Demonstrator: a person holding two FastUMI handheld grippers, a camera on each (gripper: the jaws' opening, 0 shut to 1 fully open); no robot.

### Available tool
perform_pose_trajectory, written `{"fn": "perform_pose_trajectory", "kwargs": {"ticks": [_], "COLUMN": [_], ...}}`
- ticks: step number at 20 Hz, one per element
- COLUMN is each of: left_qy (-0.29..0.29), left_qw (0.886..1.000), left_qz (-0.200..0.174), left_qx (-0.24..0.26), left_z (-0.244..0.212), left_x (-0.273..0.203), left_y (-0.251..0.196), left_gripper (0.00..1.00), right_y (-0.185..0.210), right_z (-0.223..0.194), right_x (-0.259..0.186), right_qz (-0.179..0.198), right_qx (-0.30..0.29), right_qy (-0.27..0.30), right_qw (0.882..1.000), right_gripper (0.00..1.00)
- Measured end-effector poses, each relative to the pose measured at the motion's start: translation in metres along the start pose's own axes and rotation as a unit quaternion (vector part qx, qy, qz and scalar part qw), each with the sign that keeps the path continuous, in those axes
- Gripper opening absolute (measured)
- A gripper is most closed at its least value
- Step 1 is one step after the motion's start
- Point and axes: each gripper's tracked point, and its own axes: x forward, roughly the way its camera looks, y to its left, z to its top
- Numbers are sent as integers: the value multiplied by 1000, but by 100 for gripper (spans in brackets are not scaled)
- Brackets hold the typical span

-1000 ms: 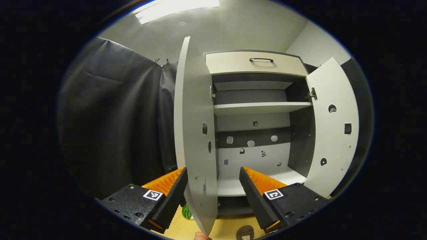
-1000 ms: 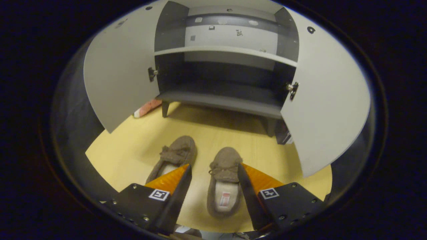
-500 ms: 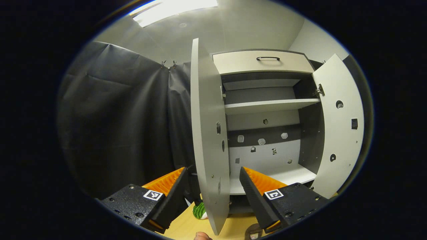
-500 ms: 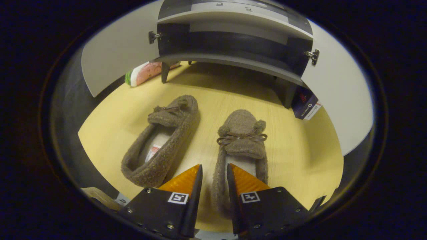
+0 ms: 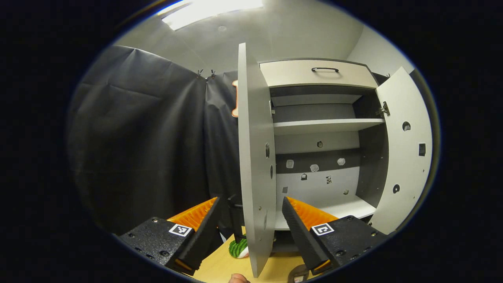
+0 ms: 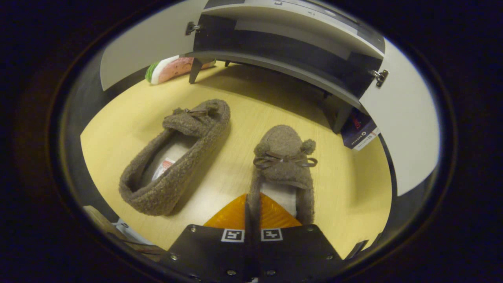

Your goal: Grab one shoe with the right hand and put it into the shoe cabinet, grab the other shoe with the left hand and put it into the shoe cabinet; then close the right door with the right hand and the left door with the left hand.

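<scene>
In the left gripper view, the left hand-held gripper (image 5: 250, 214) is hovering with its fingers spread apart, straddling the edge of the flat pale left door (image 5: 255, 165) of the tall grey shoe cabinet (image 5: 318, 125). The smooth right door (image 5: 404, 157) is standing open beside bare shelves.

In the right gripper view, the right hand-held gripper (image 6: 251, 208) is pinching the left wall of the fuzzy brown right slipper (image 6: 283, 173), fingers pressed together on it. The matching left slipper (image 6: 177, 157) is lying nearby on the yellow wooden floor (image 6: 118, 118).
</scene>
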Motion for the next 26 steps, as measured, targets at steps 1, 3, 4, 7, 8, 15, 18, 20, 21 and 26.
{"fn": "perform_pose_trajectory", "kwargs": {"ticks": [1, 3, 4, 7, 8, 15, 18, 20, 21, 26], "left_qy": [0, 1, 1, 2, 3, 5, 7, 6, 6, 3], "left_qw": [1000, 1000, 1000, 1000, 1000, 1000, 1000, 1000, 1000, 1000], "left_qz": [1, 1, 2, 2, 1, 4, 6, 8, 8, 19], "left_qx": [-1, -1, -1, -2, -2, -3, -4, -4, -4, 1], "left_z": [0, -1, -1, -2, -2, -5, -6, -6, -6, -4], "left_x": [1, 1, 1, 2, 2, 3, 3, 2, 2, -2], "left_y": [1, 1, 1, 1, 1, 4, 6, 6, 7, 16], "left_gripper": [95, 95, 95, 95, 95, 95, 95, 95, 95, 95], "right_y": [0, -5, -7, -14, -15, -41, -59, -73, -80, -121], "right_z": [2, 7, 11, 29, 35, 113, 173, 219, 242, 355], "right_x": [-4, -8, -10, -20, -25, -81, -120, -145, -156, -182], "right_qz": [5, 8, 7, 12, 16, 11, 4, 0, -1, -20], "right_qx": [8, 25, 32, 59, 70, 103, 125, 136, 138, 119], "right_qy": [-1, -4, -9, -28, -34, -121, -184, -229, -249, -331], "right_qw": [1000, 1000, 999, 998, 997, 987, 975, 964, 959, 936], "right_gripper": [1, 1, 1, 1, 1, 0, 0, 1, 0, 0]}}
